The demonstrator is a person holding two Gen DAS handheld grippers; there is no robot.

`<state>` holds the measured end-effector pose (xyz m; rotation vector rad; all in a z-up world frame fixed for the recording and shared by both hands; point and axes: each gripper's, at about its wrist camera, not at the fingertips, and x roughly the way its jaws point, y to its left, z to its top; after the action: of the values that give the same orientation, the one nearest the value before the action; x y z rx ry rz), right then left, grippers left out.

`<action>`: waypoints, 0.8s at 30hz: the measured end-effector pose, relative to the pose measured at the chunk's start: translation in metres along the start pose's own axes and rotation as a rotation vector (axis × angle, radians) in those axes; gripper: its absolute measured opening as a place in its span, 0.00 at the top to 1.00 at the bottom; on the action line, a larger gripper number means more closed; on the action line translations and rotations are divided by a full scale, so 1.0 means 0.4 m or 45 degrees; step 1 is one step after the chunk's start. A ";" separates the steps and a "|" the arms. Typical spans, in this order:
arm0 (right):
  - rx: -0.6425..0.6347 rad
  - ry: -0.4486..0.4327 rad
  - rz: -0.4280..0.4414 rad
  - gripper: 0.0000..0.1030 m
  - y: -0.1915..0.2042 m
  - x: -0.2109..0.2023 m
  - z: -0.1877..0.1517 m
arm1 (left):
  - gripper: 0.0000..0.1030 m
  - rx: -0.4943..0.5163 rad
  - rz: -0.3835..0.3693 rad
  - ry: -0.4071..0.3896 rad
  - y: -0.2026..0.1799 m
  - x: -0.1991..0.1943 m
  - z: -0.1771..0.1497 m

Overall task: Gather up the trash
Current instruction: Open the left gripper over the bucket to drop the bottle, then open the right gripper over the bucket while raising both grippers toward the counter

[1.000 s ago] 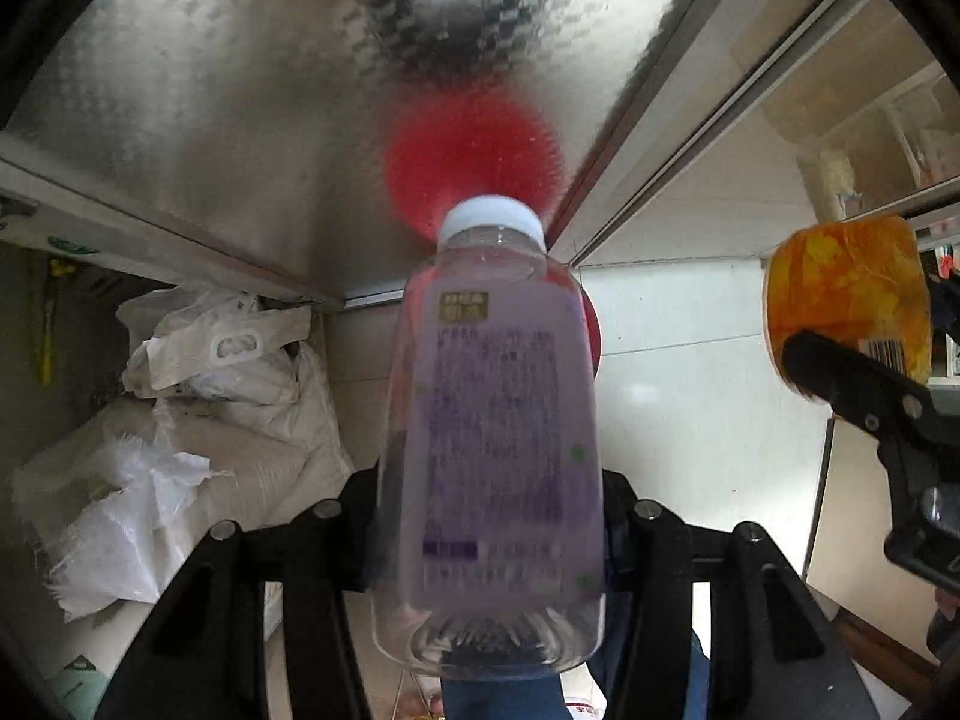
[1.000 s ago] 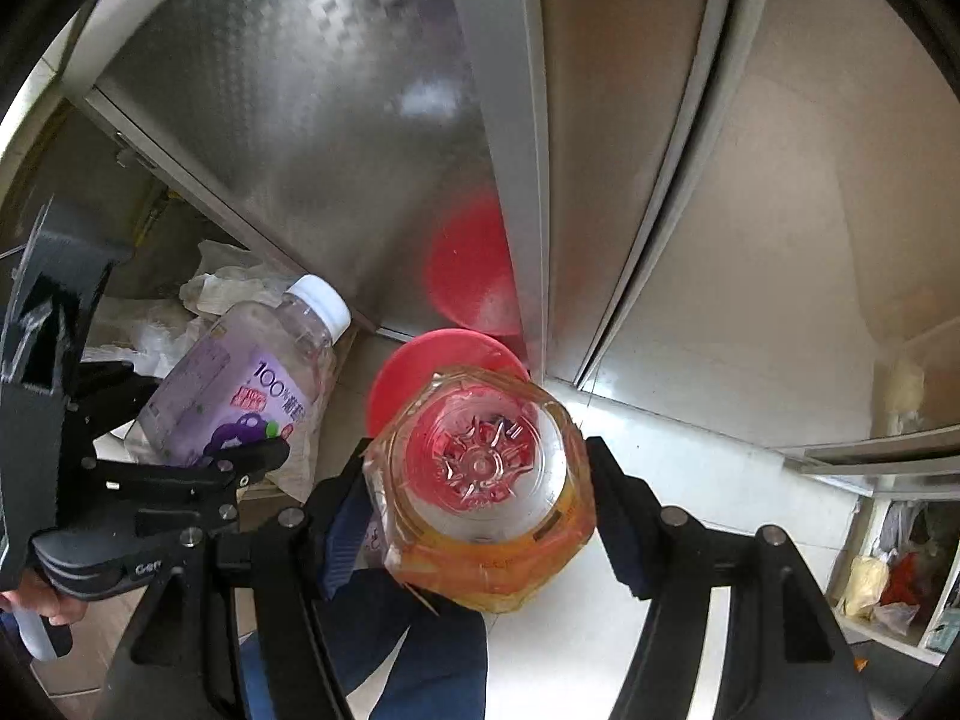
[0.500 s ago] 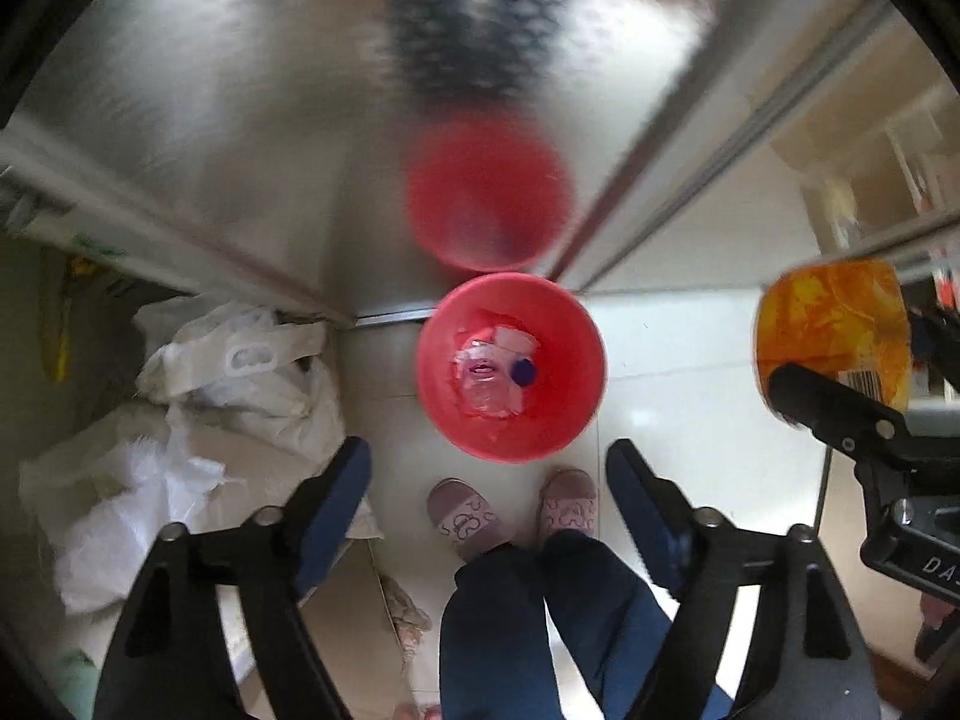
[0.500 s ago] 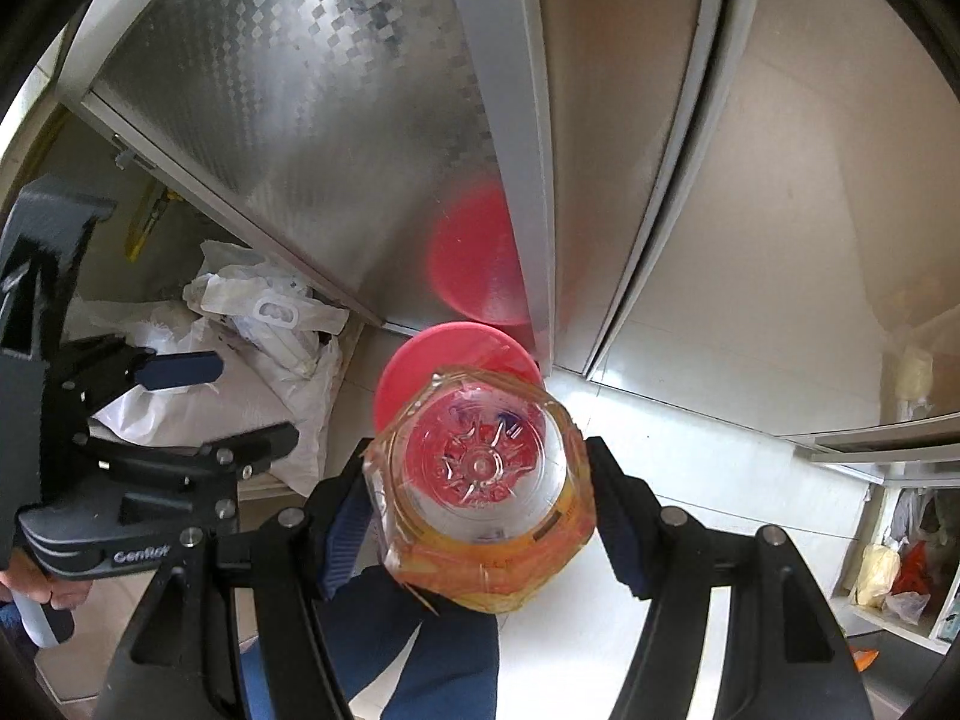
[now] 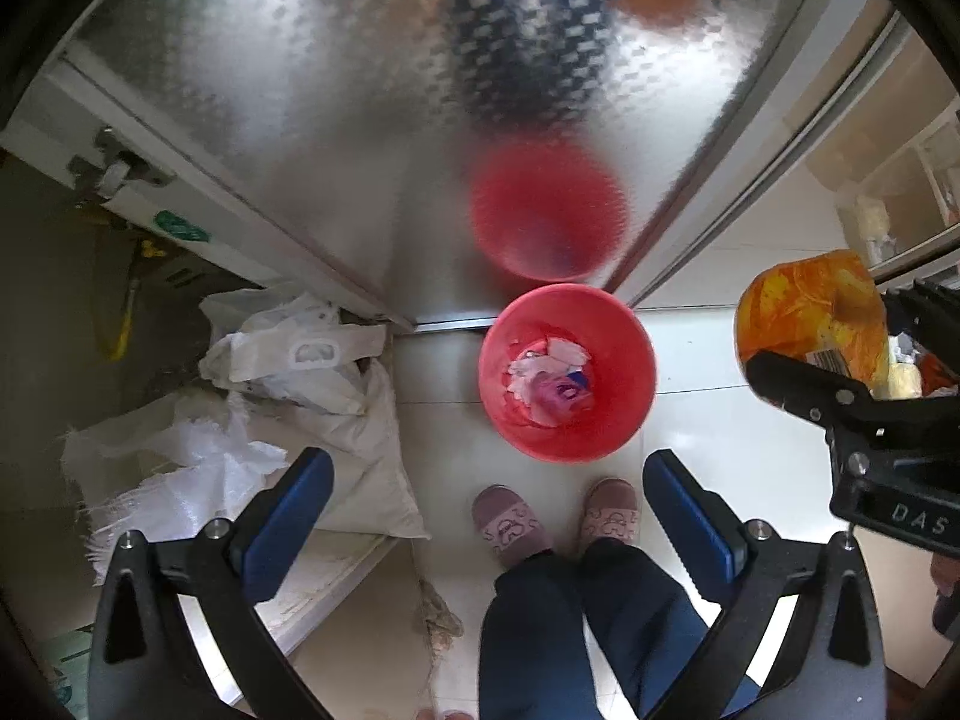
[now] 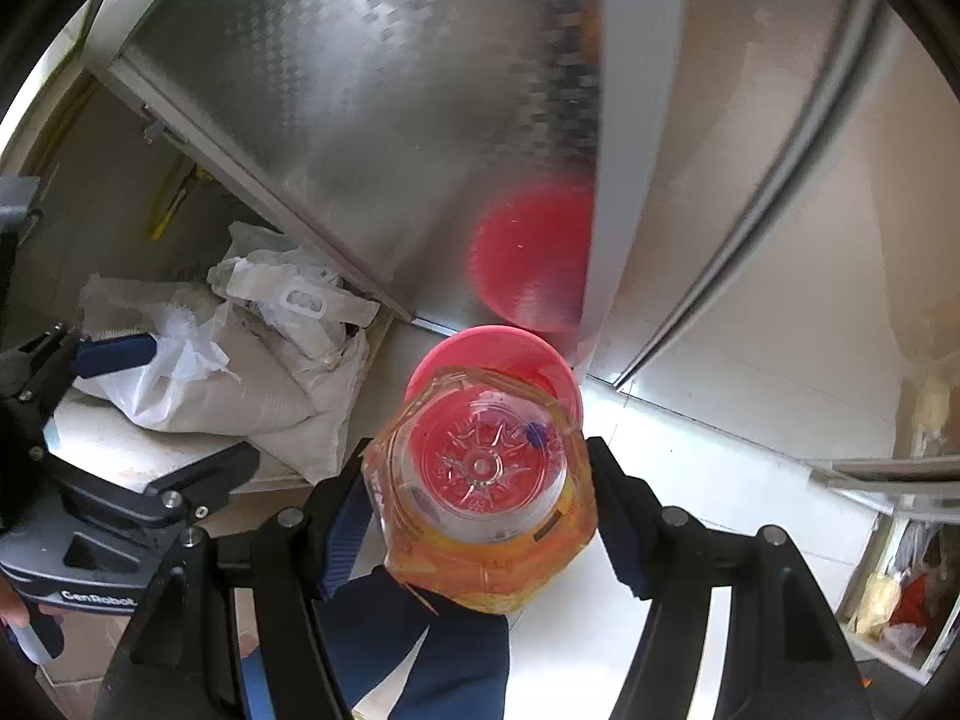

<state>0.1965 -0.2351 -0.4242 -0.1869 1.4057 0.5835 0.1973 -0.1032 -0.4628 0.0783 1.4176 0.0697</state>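
Left hand-held gripper (image 5: 486, 495): its jaws had just been opening; they stood wide with nothing between them.
Right hand-held gripper (image 6: 480, 516): it held the orange bottle (image 6: 480, 492) tight, bottom toward the camera.
Red bin (image 5: 567, 372): on the floor by my slippers (image 5: 510, 525), against the metal door, with trash inside.
Risk: I judged the orange bottle was above the bin's near rim, so it could hit the rim and roll across the floor.

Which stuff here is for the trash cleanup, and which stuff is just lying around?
For the job:
- red bin
- purple-label bottle inside it
- orange-label bottle, clamped in the right gripper
- left gripper, open, empty

Just lying about:
- white sacks
- plastic bag
- metal cabinet door
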 end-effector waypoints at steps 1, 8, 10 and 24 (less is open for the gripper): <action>-0.013 0.000 -0.002 0.38 0.002 0.002 0.001 | 0.01 -0.005 -0.004 0.003 0.004 -0.001 -0.001; -0.054 0.019 0.003 0.37 0.009 0.020 0.005 | 0.01 -0.062 -0.022 0.008 0.043 -0.001 -0.007; -0.067 0.028 0.004 0.37 0.016 0.028 0.006 | 0.01 -0.081 -0.053 0.008 0.053 -0.003 -0.009; -0.134 0.015 -0.021 0.04 0.049 0.022 0.005 | 0.01 -0.070 -0.023 -0.070 0.064 -0.082 -0.023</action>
<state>0.1890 -0.2152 -0.4280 -0.2865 1.3847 0.6441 0.1834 -0.0807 -0.4295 0.0218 1.3602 0.0911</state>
